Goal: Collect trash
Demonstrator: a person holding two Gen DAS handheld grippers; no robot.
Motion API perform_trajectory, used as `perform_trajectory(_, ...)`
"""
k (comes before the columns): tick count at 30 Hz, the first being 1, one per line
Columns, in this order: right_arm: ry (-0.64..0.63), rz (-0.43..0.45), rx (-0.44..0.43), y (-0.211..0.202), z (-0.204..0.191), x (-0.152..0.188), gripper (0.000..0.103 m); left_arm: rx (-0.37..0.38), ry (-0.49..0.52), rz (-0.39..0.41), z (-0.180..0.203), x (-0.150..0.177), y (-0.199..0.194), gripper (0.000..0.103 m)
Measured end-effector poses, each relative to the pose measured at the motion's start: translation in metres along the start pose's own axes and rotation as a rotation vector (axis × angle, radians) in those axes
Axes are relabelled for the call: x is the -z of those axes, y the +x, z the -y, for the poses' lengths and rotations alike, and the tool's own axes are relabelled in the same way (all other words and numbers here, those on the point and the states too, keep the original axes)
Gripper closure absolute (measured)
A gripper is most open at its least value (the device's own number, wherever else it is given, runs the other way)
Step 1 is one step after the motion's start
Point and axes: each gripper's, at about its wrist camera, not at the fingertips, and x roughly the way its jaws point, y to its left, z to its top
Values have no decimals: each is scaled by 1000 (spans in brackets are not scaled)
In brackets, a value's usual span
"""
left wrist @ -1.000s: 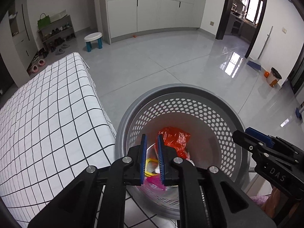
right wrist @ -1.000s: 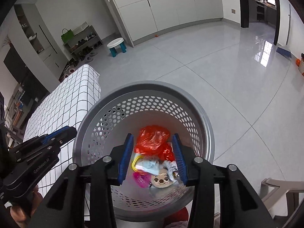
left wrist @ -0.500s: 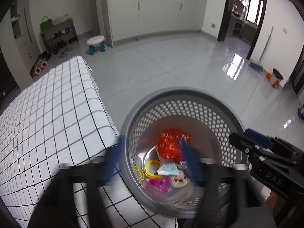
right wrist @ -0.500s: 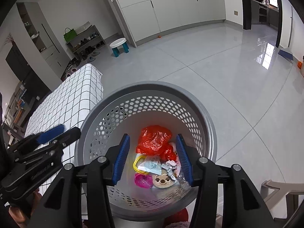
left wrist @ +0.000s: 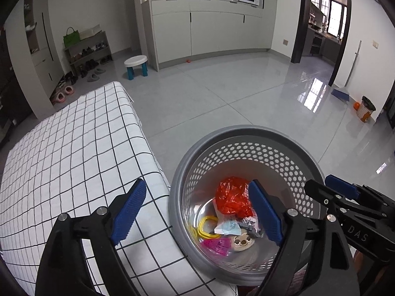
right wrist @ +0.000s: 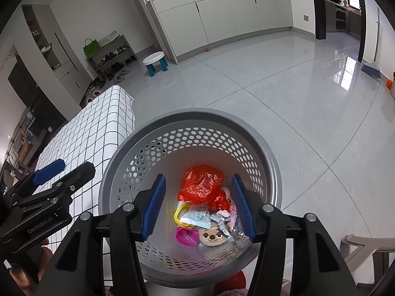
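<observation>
Here, both pairs of tongs hang above a round grey plastic basket with a perforated wall (left wrist: 269, 151), which fills the lower middle of each view and stands on the glossy pale tiled floor (left wrist: 222, 91) just beside the counter covered with a white cloth with a black grid (left wrist: 74, 148).

In the left wrist view the left tongs (left wrist: 197, 213) have their blue ribbed pads spread wide and are opening further; one pad sits over the cloth at lower left, the other over the basket's inside, and nothing is between them. In the right wrist view the right tongs (right wrist: 197, 208) stand about half apart and are also opening, framing the trash below without gripping any of it.

The trash lies on the basket's bottom: a crumpled red plastic bag (right wrist: 201, 185) at the top of the pile, a yellow plastic ring (right wrist: 179, 215) to its lower left, a white and pale blue paper packet (right wrist: 196, 218) beside the ring, a ball of crumpled silver foil (right wrist: 222, 219) to the right, a pink mesh piece (right wrist: 187, 236) at the bottom, and a small beige round cartoon face (right wrist: 212, 235) next to it.

Each view also shows the other tongs at its edge: the right pair at lower right of the left view, the left pair at lower left of the right view.
</observation>
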Motion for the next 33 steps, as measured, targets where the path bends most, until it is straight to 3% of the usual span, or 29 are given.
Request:
perform_trajectory(10, 9, 10, -1, -2, -1, 0, 40, -21, -1, 22, -4, -3, -6, 7)
perform_trajectory(33, 0, 9, 9, 0, -2, 0, 34, -43, -9, 13, -8, -4, -6, 6)
